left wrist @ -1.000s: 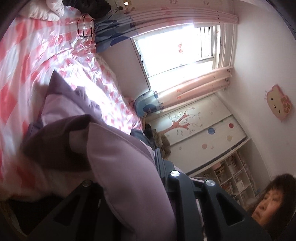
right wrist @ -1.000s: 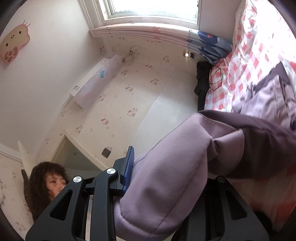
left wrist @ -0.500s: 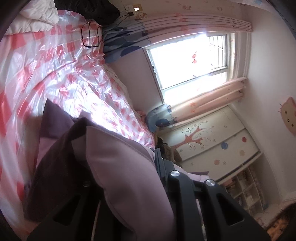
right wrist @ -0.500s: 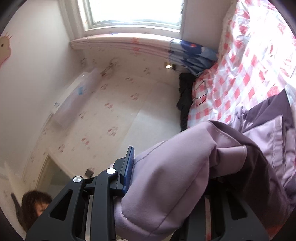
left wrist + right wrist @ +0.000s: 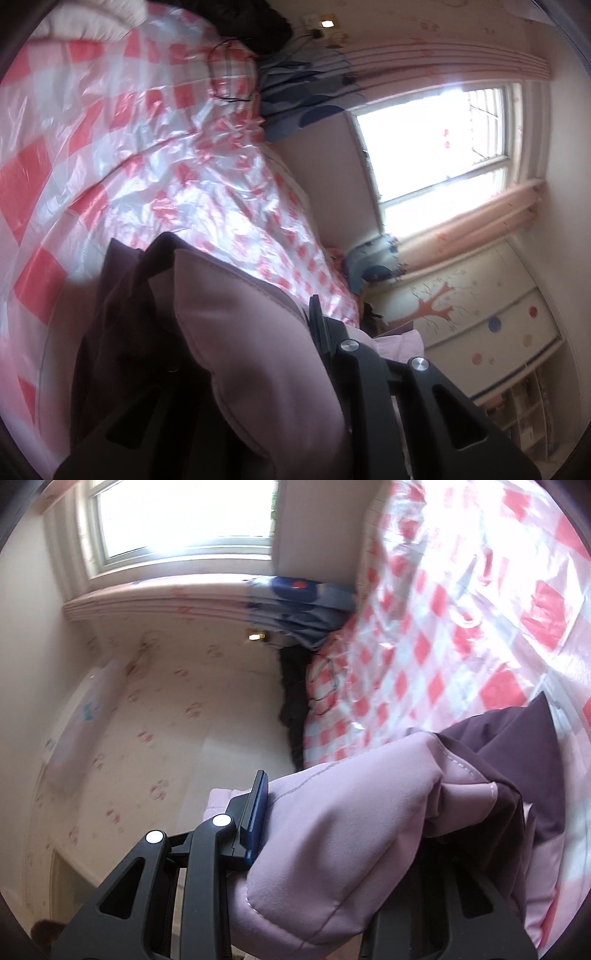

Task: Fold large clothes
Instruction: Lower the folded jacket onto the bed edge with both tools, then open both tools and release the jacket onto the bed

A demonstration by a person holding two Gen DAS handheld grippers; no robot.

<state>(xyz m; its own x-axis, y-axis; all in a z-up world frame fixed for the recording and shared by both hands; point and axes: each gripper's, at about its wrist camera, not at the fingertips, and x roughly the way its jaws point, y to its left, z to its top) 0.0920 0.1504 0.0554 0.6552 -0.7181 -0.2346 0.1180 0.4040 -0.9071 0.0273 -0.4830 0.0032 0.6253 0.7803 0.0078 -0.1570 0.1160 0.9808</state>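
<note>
A large padded garment, lilac outside with a dark purple lining, fills the lower part of both views. My left gripper (image 5: 236,354) is shut on a thick fold of the lilac garment (image 5: 251,332), which hides the left finger. My right gripper (image 5: 343,823) is shut on another fold of the same garment (image 5: 351,819); its blue-padded left finger (image 5: 255,816) shows, the right one is covered. The garment hangs over a bed with a glossy pink-and-white checked cover (image 5: 129,147), which also shows in the right wrist view (image 5: 461,609).
A dark pile of clothes (image 5: 255,26) and blue bedding (image 5: 295,96) lie at the bed's far end below a bright window (image 5: 436,140). A cupboard with a tree picture (image 5: 461,314) and shelves (image 5: 524,402) stand by the bed. A patterned wall (image 5: 147,701) fills the right wrist view.
Both grippers have swung toward the bed with the garment still held. More checked cover shows, the person's face has left both views, and the garment lies lower and nearer the bed.
</note>
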